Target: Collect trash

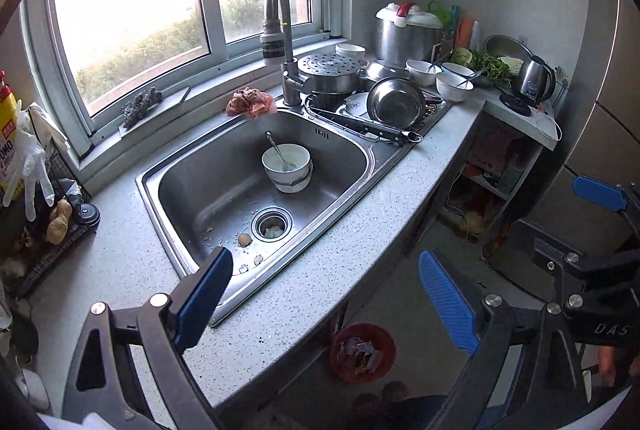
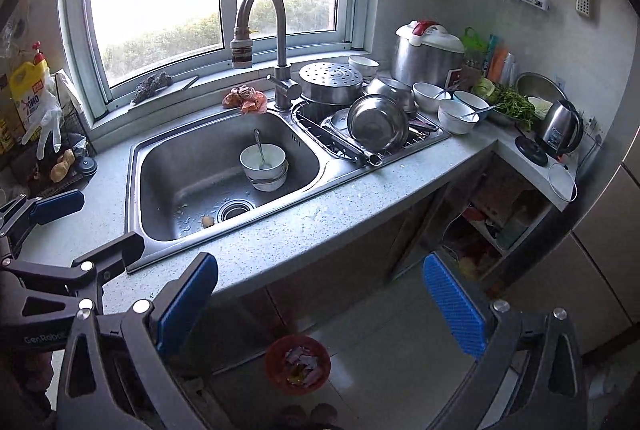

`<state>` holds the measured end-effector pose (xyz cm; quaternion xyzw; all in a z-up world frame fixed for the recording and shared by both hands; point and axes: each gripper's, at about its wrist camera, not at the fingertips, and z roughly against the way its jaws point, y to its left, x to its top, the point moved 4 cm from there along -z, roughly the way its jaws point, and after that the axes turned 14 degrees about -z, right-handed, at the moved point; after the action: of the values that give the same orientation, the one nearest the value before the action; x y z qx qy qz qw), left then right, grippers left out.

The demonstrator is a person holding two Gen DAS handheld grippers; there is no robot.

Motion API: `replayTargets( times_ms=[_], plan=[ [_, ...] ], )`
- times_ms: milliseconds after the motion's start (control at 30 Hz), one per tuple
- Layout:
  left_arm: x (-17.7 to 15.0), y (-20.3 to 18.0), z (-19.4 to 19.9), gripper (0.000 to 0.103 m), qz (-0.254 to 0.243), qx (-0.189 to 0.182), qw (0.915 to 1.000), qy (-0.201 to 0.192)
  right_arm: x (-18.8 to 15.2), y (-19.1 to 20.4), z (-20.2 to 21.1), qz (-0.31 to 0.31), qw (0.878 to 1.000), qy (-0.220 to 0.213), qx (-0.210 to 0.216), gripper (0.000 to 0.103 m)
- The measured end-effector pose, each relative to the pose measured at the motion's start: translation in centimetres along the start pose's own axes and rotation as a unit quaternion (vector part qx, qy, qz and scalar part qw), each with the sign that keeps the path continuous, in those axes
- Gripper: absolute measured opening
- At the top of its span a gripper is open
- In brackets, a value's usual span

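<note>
two grippers up over the desk (image 1: 328,282), both with fingers spread wide and nothing between them. left wrist view: left gripper (image 1: 324,294) fingers apart, pointing down at the near edge of the sink (image 1: 188,157). food scraps (image 1: 245,239) lie loose on the sink floor just left of the drain strainer (image 1: 272,226), a few more bits nearer the front wall. stacked white bowls (image 1: 286,165) with a spoon sit behind the drain. red trash bin (image 1: 362,353) stands on the floor under the desk edge, already holding scraps and wrappers. right gripper (image 1: 600,193) shows at the right edge, one blue pad visible. right wrist view: right gripper (image 2: 322,300) fingers wide apart, empty, aimed over the desk edge toward the floor. same red bin (image 2: 298,364) sits between the fingers, low in frame. scraps (image 2: 207,221) in the sink beside the drain. left gripper (image 2: 60,207) enters at the left edge over the desk. dish rack (image 2: 360,145) right of the sink is packed with steel pans; bowls, rice cooker (image 2: 428,53) and kettle (image 2: 560,127) are further right.
</note>
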<state>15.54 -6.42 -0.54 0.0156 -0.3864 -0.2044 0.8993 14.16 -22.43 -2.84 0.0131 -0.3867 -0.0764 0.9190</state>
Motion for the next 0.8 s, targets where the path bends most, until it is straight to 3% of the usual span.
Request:
replayTargets(
  times_ms=[333,800],
  plan=[
    [-1.5,1.3,1.7,0.097,0.011,0.017,0.9997,-0.011,-1.0,1.1,1.2,0.011,1.000,0.000,0.001,0.103],
    [-3.2,0.7,1.6,0.098,0.009,0.009,0.9999,0.010,-1.8,1.0,1.2,0.020,1.000,0.017,-0.002,0.103]
  ],
)
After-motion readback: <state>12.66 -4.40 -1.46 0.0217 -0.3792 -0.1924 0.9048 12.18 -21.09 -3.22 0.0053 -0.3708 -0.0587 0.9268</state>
